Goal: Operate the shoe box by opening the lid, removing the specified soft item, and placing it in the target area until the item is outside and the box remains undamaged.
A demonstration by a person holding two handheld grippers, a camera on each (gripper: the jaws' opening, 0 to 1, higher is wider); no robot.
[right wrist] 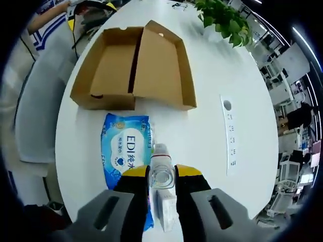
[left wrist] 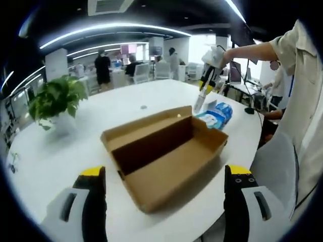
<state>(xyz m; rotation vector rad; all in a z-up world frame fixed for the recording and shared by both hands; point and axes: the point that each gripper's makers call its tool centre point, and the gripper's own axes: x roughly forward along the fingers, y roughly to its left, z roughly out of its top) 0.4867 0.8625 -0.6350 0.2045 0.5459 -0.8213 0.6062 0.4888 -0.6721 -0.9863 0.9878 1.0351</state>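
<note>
The brown cardboard shoe box (left wrist: 166, 151) lies open and empty on the white table, its lid (left wrist: 144, 126) folded back flat; it also lies open ahead of my right gripper (right wrist: 133, 65). My left gripper (left wrist: 166, 179) is open, with its jaws wide apart in front of the box. A blue soft pack of wipes (right wrist: 126, 146) lies on the table outside the box (left wrist: 218, 115). My right gripper (right wrist: 162, 174) hangs over the pack's edge with its jaws close together. A small clear and white item (right wrist: 162, 174) shows in the narrow gap; whether it is gripped is unclear.
A potted plant (left wrist: 55, 98) stands at the table's left side (right wrist: 224, 20). A white socket strip (right wrist: 229, 131) is set in the tabletop. A person's sleeve (left wrist: 298, 75) and a grey chair (left wrist: 275, 166) crowd the right edge. People and desks stand far behind.
</note>
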